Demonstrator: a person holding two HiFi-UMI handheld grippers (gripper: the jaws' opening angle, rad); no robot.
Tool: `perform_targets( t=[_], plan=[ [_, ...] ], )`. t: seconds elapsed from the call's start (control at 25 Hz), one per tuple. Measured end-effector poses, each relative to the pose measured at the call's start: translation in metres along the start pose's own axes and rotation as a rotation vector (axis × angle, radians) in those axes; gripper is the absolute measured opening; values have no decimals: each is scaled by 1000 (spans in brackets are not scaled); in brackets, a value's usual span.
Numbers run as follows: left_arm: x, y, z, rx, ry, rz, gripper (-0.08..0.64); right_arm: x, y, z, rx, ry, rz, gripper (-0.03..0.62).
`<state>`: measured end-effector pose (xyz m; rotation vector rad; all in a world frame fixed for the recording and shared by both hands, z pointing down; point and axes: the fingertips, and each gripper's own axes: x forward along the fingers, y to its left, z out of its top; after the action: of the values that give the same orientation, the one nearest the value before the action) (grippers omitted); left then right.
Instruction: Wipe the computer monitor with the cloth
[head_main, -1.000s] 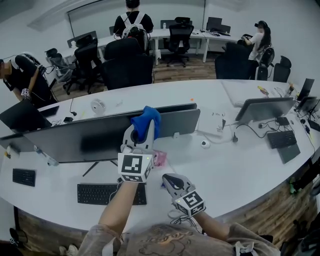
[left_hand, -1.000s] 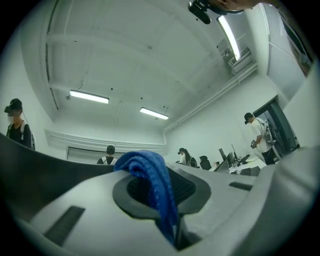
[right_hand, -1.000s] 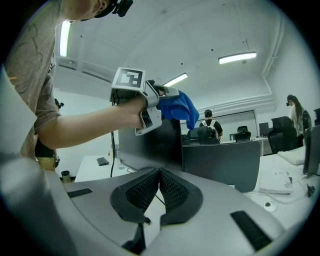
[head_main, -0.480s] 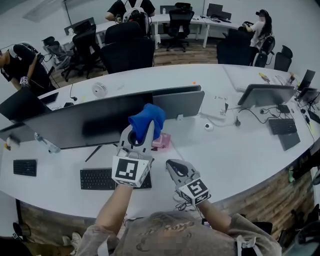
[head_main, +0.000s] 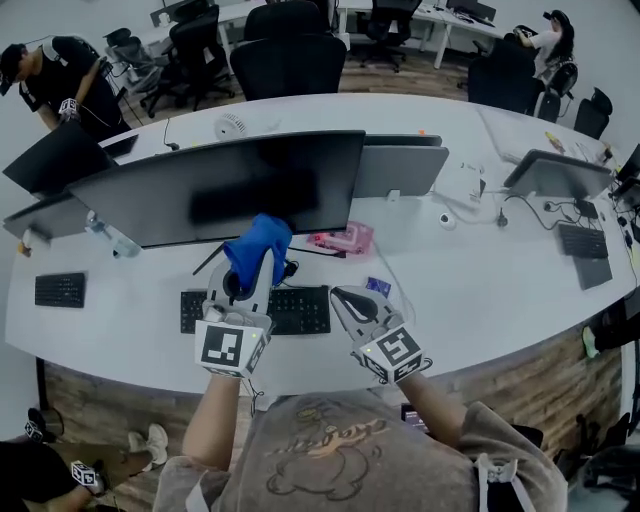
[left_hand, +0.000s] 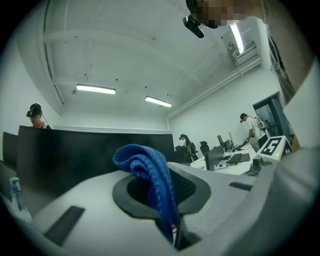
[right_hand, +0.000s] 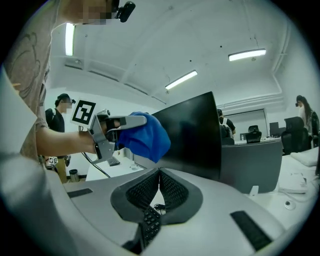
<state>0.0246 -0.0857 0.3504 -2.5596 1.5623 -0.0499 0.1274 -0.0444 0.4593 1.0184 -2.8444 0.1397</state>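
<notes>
Left gripper (head_main: 252, 282) jaws clamped on blue cloth (head_main: 258, 243), bunched above tips, near monitor (head_main: 230, 190) lower edge, over keyboard (head_main: 300, 311). Right gripper (head_main: 345, 299) jaws pressed together, empty.

We see a bright blue cloth (head_main: 256, 238). The left hand-held gripper (head_main: 256, 265) is pale grey, and its cube bears black-and-white square markers. The right hand-held gripper (head_main: 340, 298) is the same grey, with dark meshed pads (right_hand: 144, 192). The monitor (head_main: 240, 190) is plain black, the table (head_main: 480, 300) white, the keyboard (head_main: 300, 310) black, and a small box (head_main: 345, 240) pink.
</notes>
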Motion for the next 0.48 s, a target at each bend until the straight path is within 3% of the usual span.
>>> perform_targets(
  t=[0.16, 0.48],
  plan=[
    [-40, 18, -22, 17, 50, 5, 48, 15, 23, 3, 9, 9, 32, 21],
    [-94, 45, -54, -35, 104, 27, 48, 33, 51, 14, 14, 11, 66, 20]
  ],
)
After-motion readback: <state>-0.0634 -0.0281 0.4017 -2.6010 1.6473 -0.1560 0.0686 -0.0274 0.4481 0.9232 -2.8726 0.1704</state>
